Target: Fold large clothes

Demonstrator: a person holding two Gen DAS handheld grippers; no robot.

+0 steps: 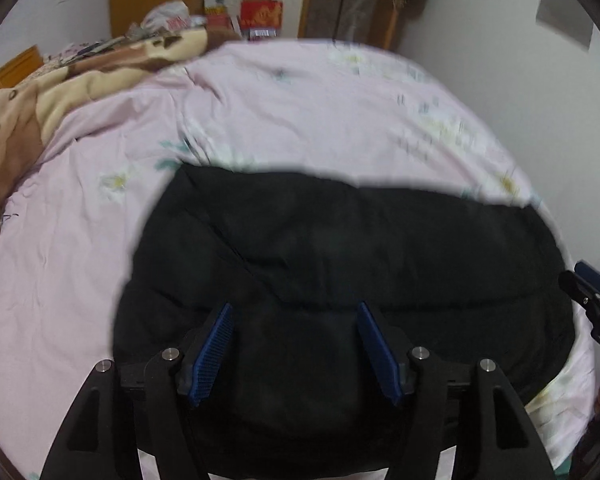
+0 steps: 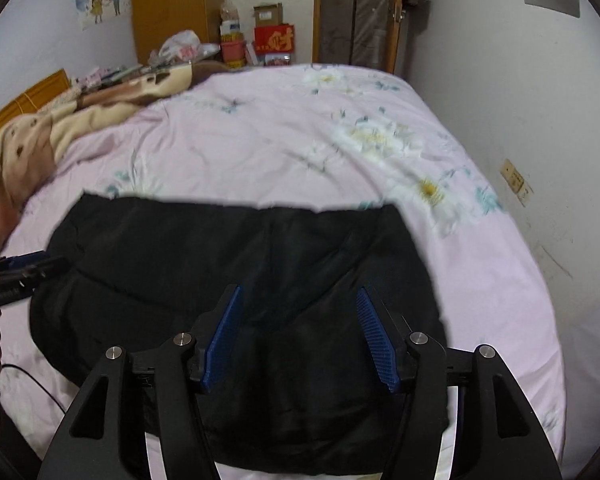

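A large black padded garment (image 1: 340, 264) lies folded in a broad block on the pink flowered bed cover (image 1: 260, 100); it also shows in the right wrist view (image 2: 236, 264). My left gripper (image 1: 296, 308) is open and empty above the garment's near left part. My right gripper (image 2: 299, 292) is open and empty above its near right part. The right gripper shows at the right edge of the left wrist view (image 1: 592, 300), and the left gripper at the left edge of the right wrist view (image 2: 20, 268).
A brown and cream blanket (image 2: 40, 140) is bunched at the bed's far left by the wooden headboard (image 2: 28, 98). Boxes and bags (image 2: 260, 40) stand beyond the bed. A white wall (image 2: 520, 120) runs along the bed's right side. A dark cable (image 2: 28, 376) lies at the near left.
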